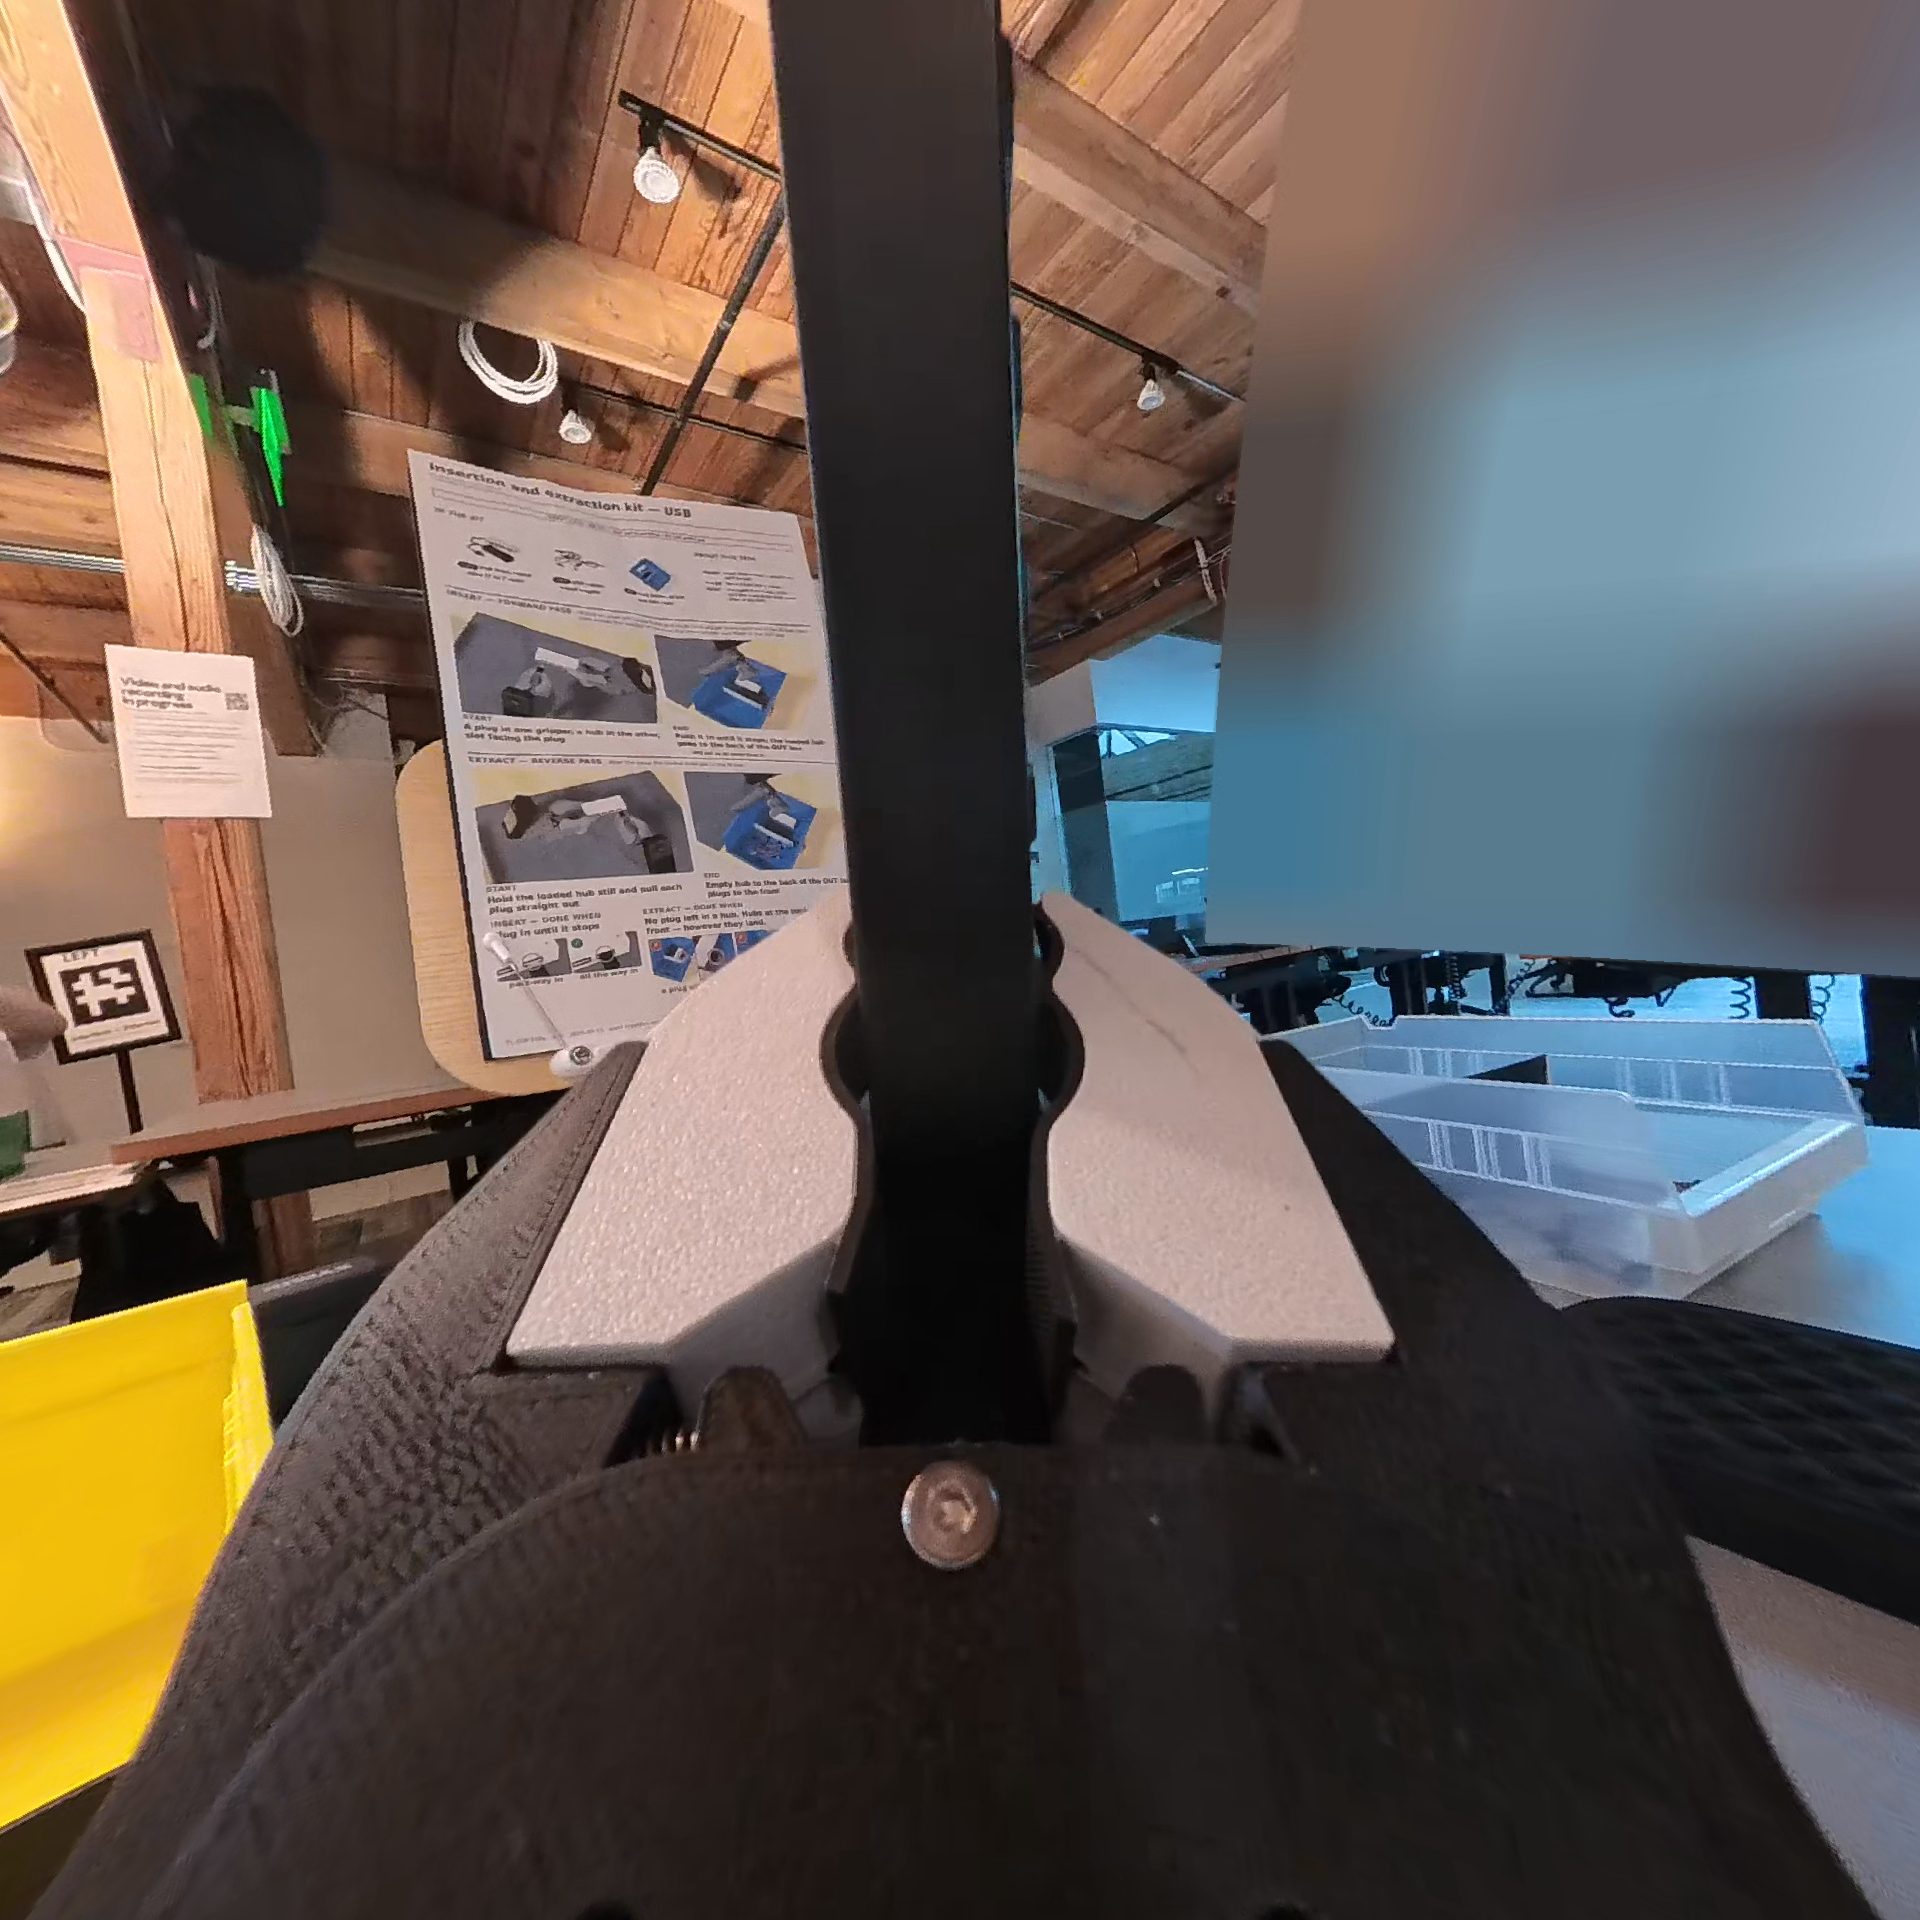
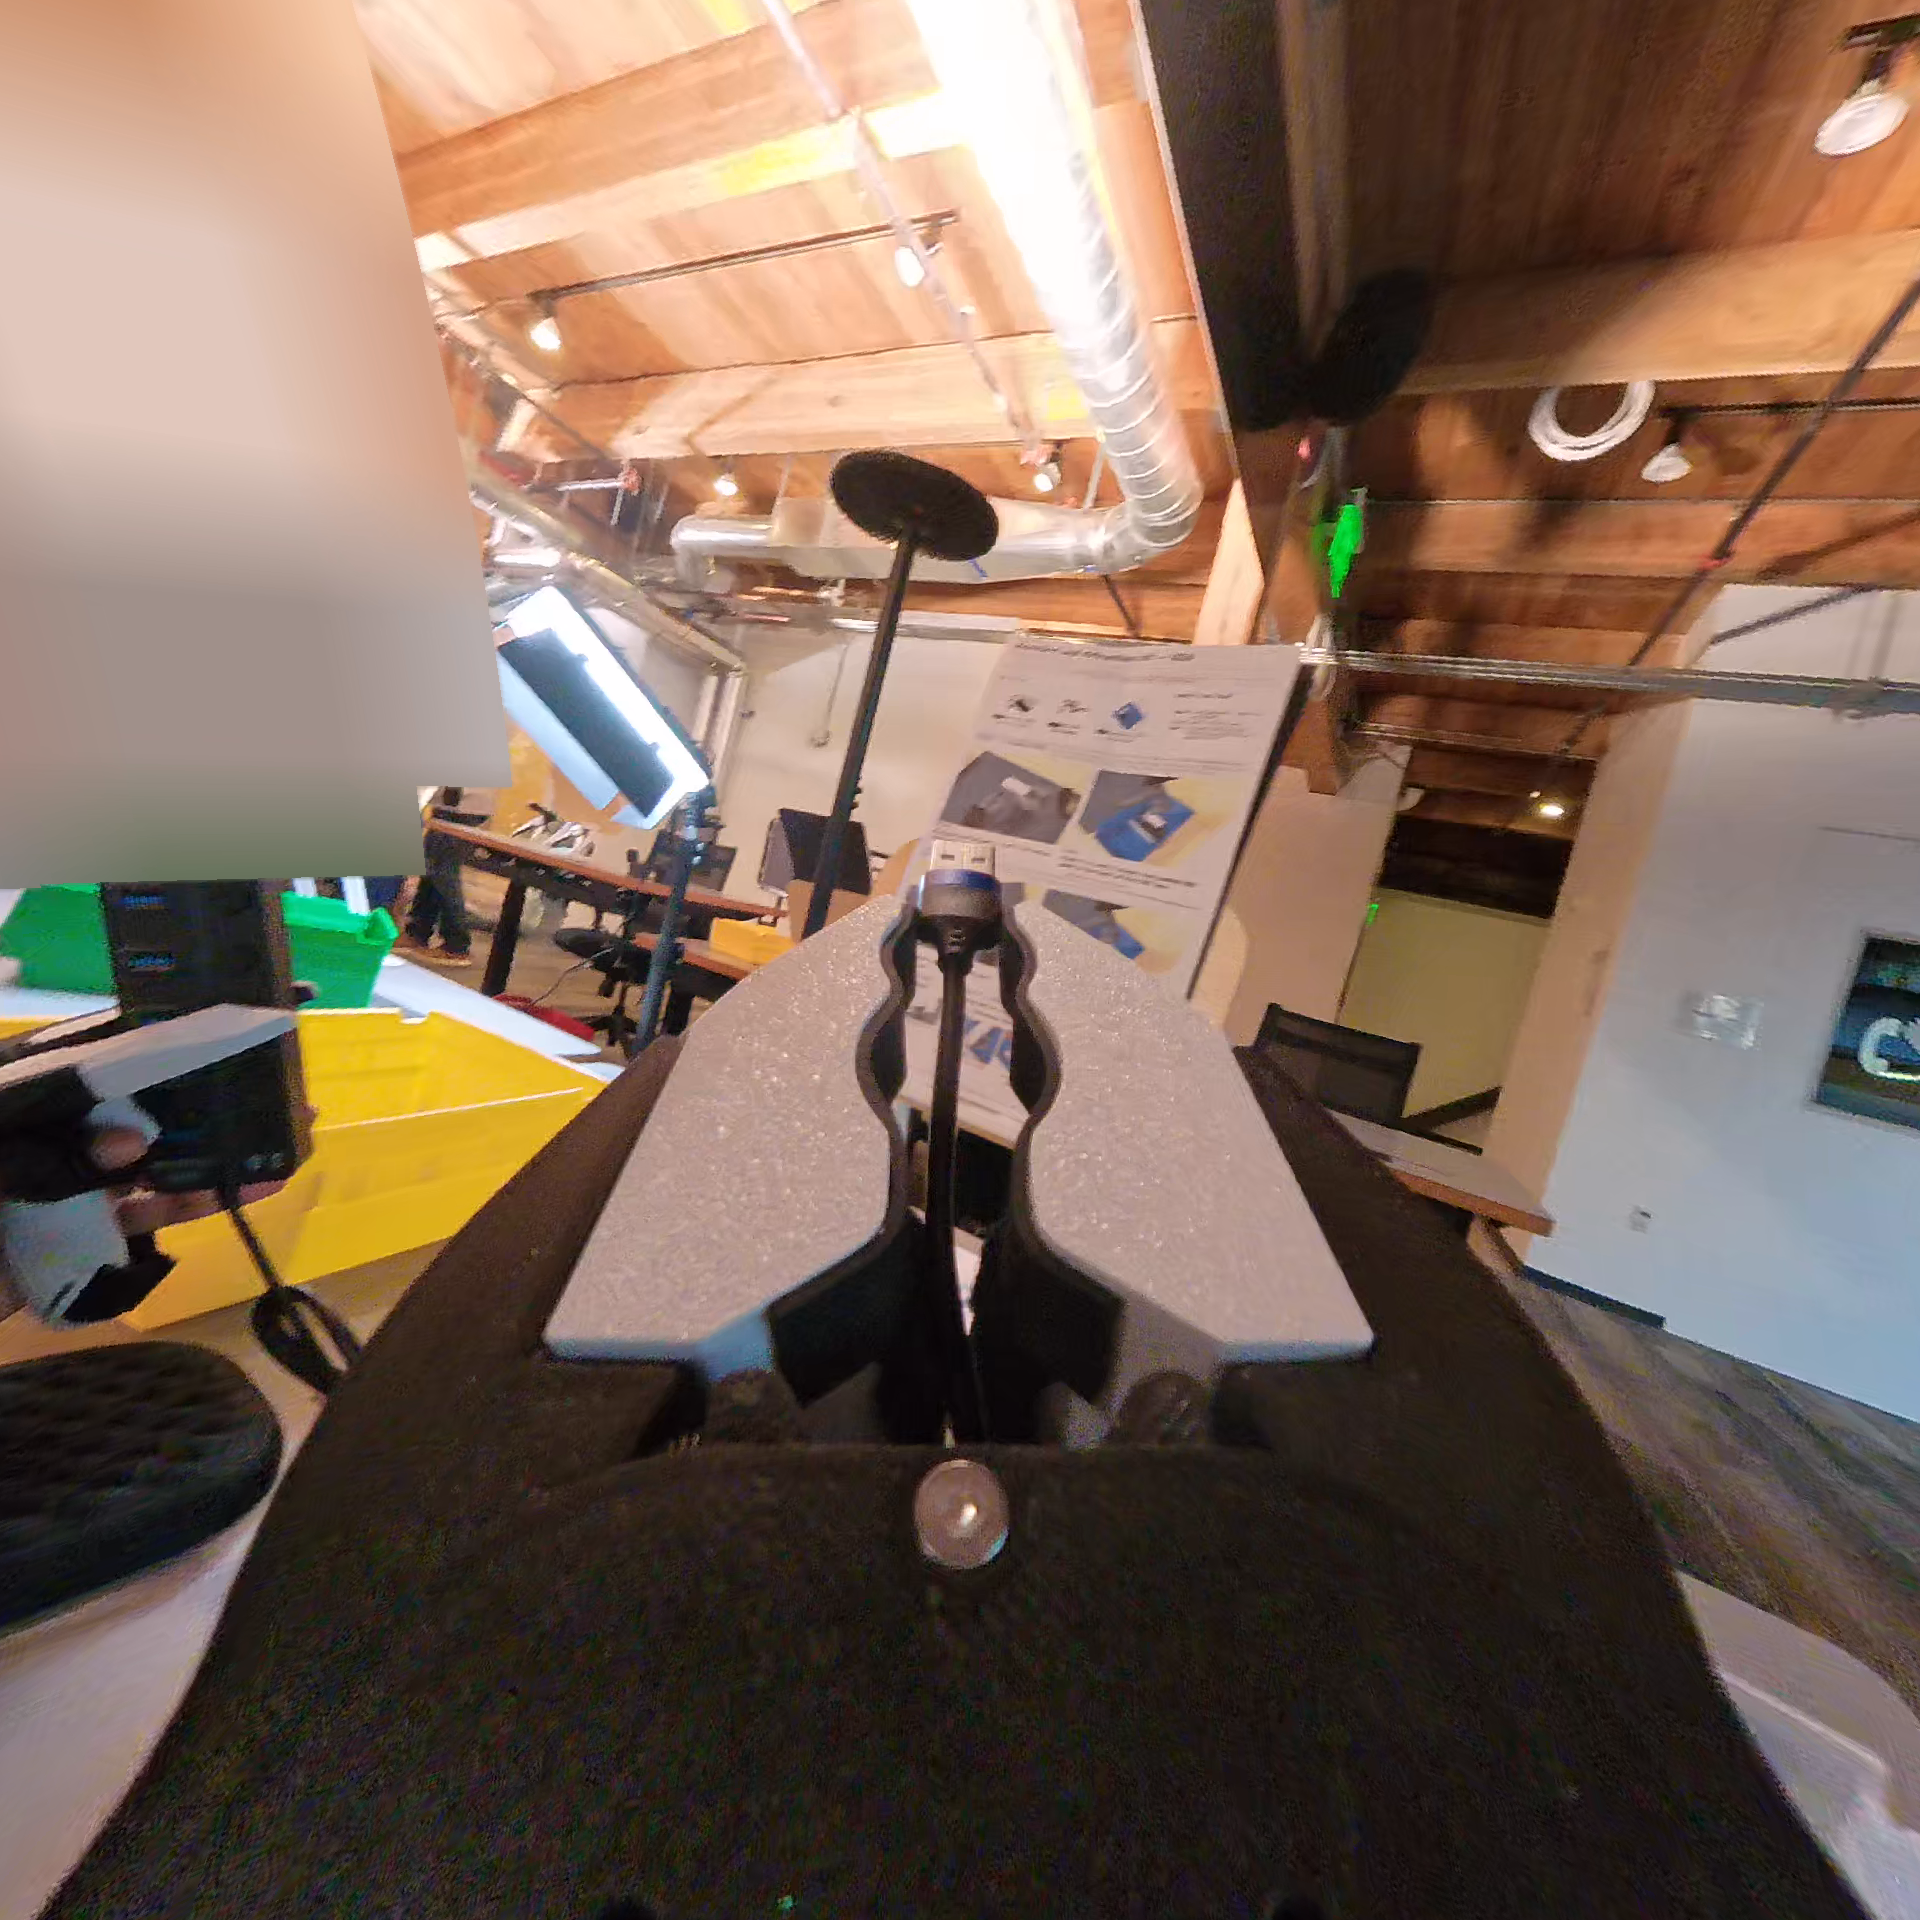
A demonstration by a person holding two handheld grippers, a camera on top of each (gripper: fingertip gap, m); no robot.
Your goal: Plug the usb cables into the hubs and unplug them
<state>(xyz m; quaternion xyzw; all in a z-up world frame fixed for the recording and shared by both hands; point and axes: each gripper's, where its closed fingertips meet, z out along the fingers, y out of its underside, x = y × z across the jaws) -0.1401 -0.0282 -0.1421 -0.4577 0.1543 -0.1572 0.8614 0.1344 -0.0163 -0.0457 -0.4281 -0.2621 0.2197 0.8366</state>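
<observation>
The black USB hub [image 1: 914,582] stands upright, clamped in the left gripper [image 1: 951,997]. The right gripper [image 2: 954,935] pinches the USB cable [image 2: 948,1101] just behind its plug [image 2: 961,864] — metal tip clear, well apart from the hub. Alignment likely matters most: tip square to a port, then a straight push — no twisting.

black hub [image 1: 914,623], grey-fingered left gripper [image 1: 951,997], yellow bin [image 1: 114,1507], black usb cable [image 2: 948,1091], clear tray [image 1: 1621,1143]
</observation>
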